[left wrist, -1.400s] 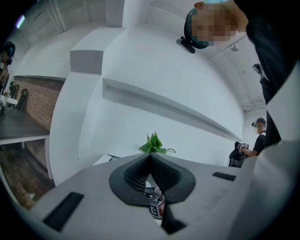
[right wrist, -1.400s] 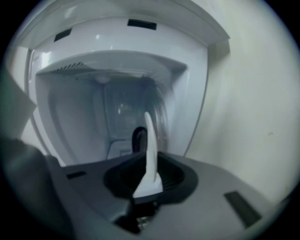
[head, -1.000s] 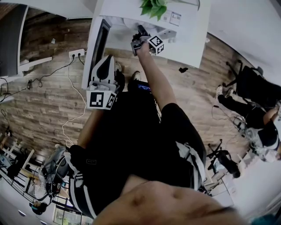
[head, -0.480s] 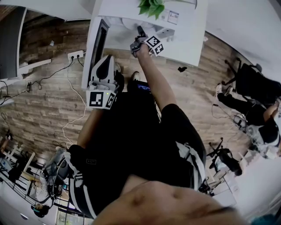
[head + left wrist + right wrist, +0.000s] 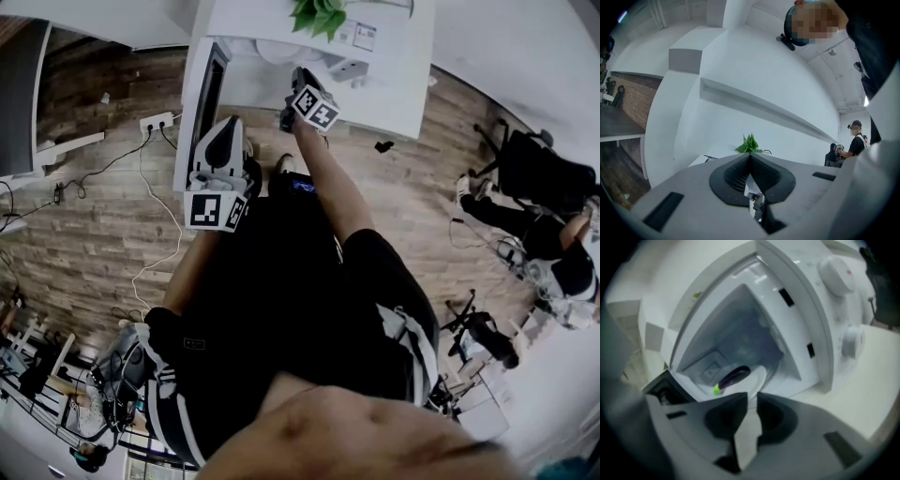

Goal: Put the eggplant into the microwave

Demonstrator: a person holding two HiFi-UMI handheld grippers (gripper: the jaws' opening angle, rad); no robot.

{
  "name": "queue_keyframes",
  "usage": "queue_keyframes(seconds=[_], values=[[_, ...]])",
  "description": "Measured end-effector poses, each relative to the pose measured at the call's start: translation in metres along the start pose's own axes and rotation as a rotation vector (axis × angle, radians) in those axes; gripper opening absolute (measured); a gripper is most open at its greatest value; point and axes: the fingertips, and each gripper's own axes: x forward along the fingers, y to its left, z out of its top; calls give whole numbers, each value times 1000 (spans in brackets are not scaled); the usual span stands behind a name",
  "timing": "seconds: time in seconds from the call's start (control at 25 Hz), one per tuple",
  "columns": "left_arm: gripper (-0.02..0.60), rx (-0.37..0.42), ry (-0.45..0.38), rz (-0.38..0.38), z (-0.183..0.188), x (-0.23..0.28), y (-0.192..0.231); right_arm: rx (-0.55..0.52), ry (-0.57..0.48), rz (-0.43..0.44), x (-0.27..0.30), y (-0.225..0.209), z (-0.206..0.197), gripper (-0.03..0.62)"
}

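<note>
The dark purple eggplant with a green stem lies on a white plate inside the open white microwave. My right gripper sits just in front of the opening, tilted; its jaws are closing with a gap and nothing between them. From the head view, the right gripper reaches to the microwave on the white table. My left gripper hangs lower, away from the table, and in its own view the left gripper has its pads meeting, empty.
The microwave door swings open to the left. Two knobs sit on the front panel. A green plant stands at the table's back. A power strip and cables lie on the wooden floor. People sit at right.
My right gripper rolled at the wrist, its marker cube turning, and shifted slightly left in front of the microwave. The left gripper stayed where it was.
</note>
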Motion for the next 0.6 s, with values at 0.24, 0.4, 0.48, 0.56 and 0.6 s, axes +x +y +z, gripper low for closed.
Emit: queue_keyframes(seconds=[0.24, 0.4, 0.48, 0.56, 0.6], values=[[29, -11, -1, -11, 2, 3, 2, -377, 25, -46, -8, 22, -7, 41], [29, -14, 0, -19, 1, 7, 4, -494, 51, -42, -3, 35, -19, 38], [29, -16, 4, -20, 0, 9, 5, -517, 68, -44, 2, 39, -26, 38], [29, -17, 8, -21, -1, 10, 5, -530, 81, -49, 6, 40, -32, 38], [29, -18, 9, -21, -1, 10, 6, -536, 87, -51, 8, 40, -34, 38]])
